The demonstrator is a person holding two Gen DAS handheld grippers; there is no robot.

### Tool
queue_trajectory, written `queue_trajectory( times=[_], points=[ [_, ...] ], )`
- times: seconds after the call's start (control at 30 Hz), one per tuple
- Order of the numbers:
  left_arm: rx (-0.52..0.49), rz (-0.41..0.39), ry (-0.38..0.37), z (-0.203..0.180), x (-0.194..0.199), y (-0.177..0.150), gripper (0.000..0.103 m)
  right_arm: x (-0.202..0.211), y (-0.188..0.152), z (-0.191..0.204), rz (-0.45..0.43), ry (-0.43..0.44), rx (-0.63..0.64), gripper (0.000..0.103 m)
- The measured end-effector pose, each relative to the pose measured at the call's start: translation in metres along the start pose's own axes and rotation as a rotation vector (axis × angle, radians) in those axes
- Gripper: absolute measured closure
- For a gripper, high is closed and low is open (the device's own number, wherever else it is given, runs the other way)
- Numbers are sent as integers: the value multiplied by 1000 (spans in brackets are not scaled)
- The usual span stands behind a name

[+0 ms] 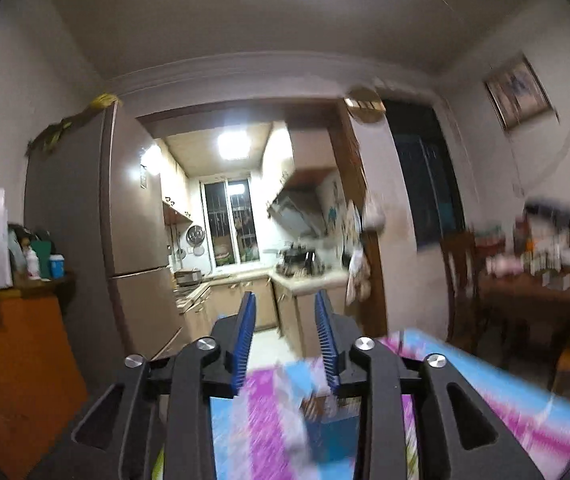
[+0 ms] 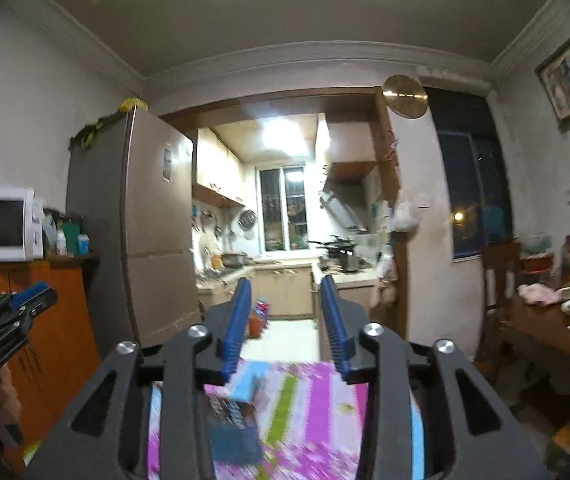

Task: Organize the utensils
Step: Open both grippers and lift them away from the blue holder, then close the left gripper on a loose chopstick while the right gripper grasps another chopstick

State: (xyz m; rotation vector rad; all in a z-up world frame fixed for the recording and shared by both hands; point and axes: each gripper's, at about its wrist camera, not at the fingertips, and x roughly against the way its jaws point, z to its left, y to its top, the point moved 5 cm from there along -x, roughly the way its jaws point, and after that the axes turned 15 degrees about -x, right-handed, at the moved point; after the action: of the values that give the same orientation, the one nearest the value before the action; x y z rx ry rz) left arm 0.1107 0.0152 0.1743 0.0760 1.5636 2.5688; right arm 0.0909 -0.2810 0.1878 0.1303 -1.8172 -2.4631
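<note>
My left gripper (image 1: 285, 300) is open and empty, raised and pointing across the room toward the kitchen doorway. My right gripper (image 2: 286, 286) is also open and empty, pointing the same way. The left gripper also shows at the left edge of the right wrist view (image 2: 25, 300), held in a hand. Below both grippers lies a table with a pink, blue and green striped cloth (image 2: 305, 408). A dark blue box-like object (image 2: 233, 428) sits on the cloth under the right gripper, blurred. No utensils can be made out.
A fridge (image 2: 145, 220) stands left of the kitchen doorway. A white microwave (image 2: 1, 224) sits on an orange cabinet (image 2: 45, 320). At right a wooden dining table (image 2: 557, 328) carries plates of food and a phone, with a chair (image 2: 497, 280) beside it.
</note>
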Motion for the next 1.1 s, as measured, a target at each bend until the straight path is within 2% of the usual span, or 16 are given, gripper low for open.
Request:
queue_trajectory(
  times=[0.13,0.17,0.27,0.33,0.4,0.43,0.47,0.57,0.7,0.8,0.9,1.03,1.1],
  points=[
    [-37,134,-88,-27,36,-55,65,44,-42,-21,84,-88,80,50],
    [-39,193,-129,-39,45,-76,65,54,-59,-27,120,-113,96,47],
    [-60,295,-188,-68,61,-124,64,74,-109,-40,238,-173,120,38],
    [-38,374,-244,-90,72,-157,59,81,-142,-49,315,-201,112,37],
    [10,451,-307,-114,82,-187,55,86,-171,-54,385,-221,73,31],
    [17,473,-315,-123,85,-198,54,87,-189,-55,432,-216,51,22],
    [10,485,-319,-130,86,-204,54,89,-205,-56,460,-211,41,21],
    [-74,486,-302,-160,94,-221,47,94,-248,-49,489,-264,63,21],
    [-98,465,-346,-186,95,-224,42,95,-290,-52,542,-281,9,21],
    [-72,502,-349,-194,85,-233,42,94,-309,-55,555,-296,-34,21],
    [-13,534,-355,-194,76,-241,50,96,-311,-57,530,-304,-49,22],
    [75,556,-353,-189,69,-252,60,96,-313,-57,525,-293,-53,36],
    [99,555,-343,-188,66,-255,60,93,-317,-56,533,-284,-57,48]
  ],
)
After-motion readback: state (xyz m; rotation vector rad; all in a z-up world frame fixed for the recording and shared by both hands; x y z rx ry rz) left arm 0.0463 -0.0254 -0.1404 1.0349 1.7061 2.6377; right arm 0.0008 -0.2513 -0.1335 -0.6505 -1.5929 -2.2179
